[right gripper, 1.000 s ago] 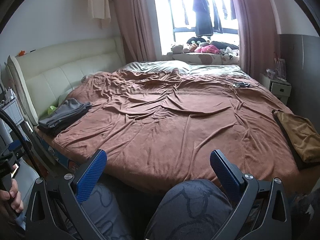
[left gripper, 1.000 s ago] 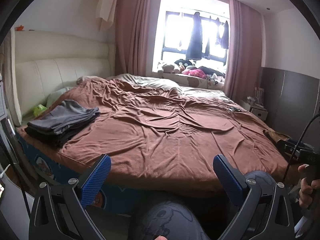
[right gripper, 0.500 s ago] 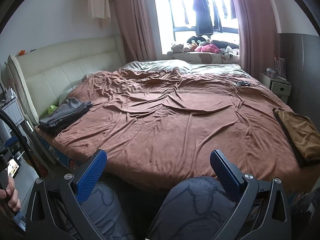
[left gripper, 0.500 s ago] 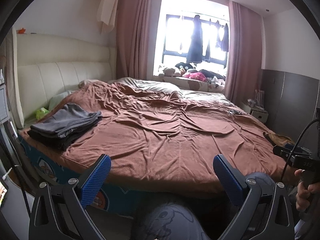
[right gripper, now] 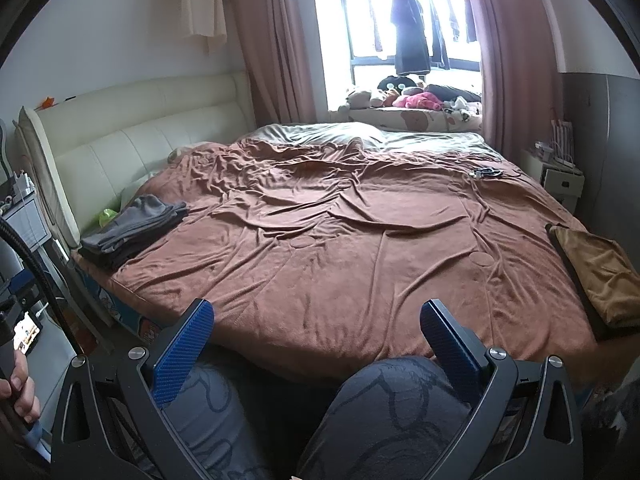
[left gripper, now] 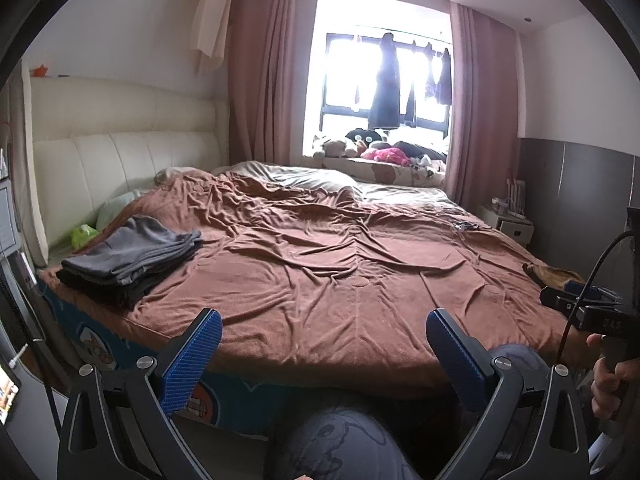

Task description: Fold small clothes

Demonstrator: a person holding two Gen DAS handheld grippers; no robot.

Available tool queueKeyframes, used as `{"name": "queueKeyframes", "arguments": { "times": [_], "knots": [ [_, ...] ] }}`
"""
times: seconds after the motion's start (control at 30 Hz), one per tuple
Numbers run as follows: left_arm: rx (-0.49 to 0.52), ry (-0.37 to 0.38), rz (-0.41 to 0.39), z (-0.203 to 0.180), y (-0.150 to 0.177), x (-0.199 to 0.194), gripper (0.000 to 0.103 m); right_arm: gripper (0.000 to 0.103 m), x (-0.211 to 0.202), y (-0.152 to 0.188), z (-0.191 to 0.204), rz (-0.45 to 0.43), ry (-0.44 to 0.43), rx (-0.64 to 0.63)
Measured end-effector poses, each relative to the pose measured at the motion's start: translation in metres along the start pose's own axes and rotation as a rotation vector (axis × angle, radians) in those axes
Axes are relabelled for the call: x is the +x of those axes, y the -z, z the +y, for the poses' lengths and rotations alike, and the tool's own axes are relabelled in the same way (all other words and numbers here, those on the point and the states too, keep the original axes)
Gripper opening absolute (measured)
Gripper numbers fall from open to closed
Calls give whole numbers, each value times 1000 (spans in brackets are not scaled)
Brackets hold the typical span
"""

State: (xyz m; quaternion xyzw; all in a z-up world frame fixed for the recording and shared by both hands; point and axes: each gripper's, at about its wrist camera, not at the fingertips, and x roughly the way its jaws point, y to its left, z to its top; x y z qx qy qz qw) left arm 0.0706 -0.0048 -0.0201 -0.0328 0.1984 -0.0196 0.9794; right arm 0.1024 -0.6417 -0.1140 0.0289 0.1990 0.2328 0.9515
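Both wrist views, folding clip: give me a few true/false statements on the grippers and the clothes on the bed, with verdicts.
1. The left gripper is open and holds nothing. True.
2. The right gripper is shut on a garment. False: it is open and empty.
3. The stack of grey clothes lies near the headboard. True.
4. The tan cloth lies on top of the grey stack. False: it lies apart, at the bed's opposite edge.
5. The brown bedspread is pulled smooth. False: it is wrinkled.
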Motion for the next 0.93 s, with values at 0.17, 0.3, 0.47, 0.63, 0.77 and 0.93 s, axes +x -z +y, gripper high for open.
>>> {"name": "queueKeyframes", "arguments": {
  "times": [0.17,0.3,0.47,0.63,0.77,0.93],
  "knots": [
    [4,2,-1,-2,-2,0,103,103,-3,-1,-1,-7,1,-2],
    [8,5,-1,-3,-2,0,103,103,-4,-1,-2,-10,2,3],
    [14,6,0,-3,-3,-1,102,103,-4,0,-4,-9,5,9],
    [0,-4,-12,-2,-8,-3,103,103,-4,-2,-4,-4,9,3],
    [-2,-9,-6,-1,-7,-2,103,103,-5,-2,-7,-3,7,14],
    [8,-10,-3,-3,-8,0,103,103,-6,-1,-11,-3,7,23]
  ]
}}
